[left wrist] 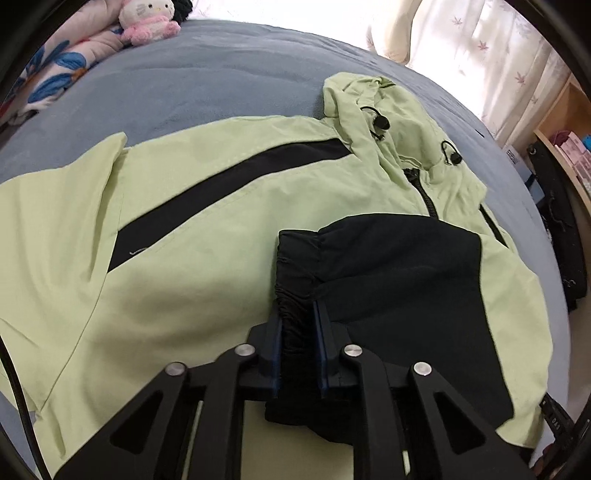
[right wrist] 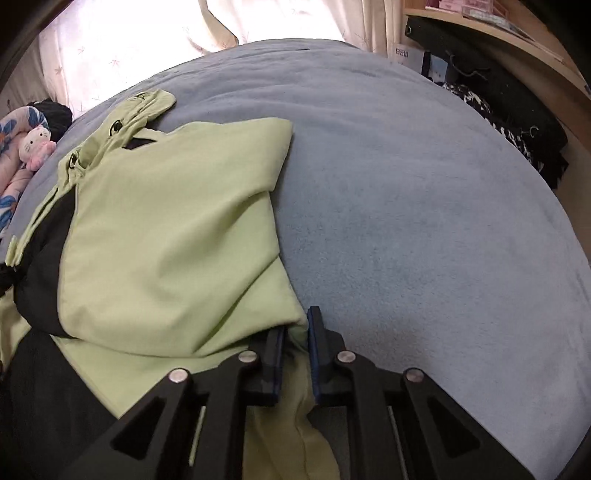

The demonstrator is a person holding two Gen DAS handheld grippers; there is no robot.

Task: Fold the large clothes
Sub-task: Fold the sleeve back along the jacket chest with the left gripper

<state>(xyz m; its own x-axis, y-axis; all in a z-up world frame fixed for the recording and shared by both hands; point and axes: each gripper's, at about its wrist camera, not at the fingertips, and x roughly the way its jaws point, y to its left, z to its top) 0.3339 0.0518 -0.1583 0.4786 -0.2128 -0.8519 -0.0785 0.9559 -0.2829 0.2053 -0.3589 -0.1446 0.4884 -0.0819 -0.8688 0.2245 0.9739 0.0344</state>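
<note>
A light green hooded jacket (left wrist: 207, 206) with black stripes and a zip lies spread on the blue-grey bed (left wrist: 207, 81). Its hood (left wrist: 373, 107) points to the far side. My left gripper (left wrist: 299, 314) is shut on the black elastic cuff (left wrist: 295, 258) of a sleeve that lies folded across the jacket's front. In the right wrist view the jacket (right wrist: 166, 236) lies at the left, with one green side folded over. My right gripper (right wrist: 297, 328) is shut on the jacket's green edge (right wrist: 291, 402) near the bed (right wrist: 424, 221).
A pink and white plush toy (left wrist: 147, 20) and a floral pillow (left wrist: 55, 77) lie at the bed's far corner. Curtains (left wrist: 480, 40) hang behind the bed. A wooden shelf (right wrist: 517, 40) with dark bags (right wrist: 509, 110) stands beside the bed.
</note>
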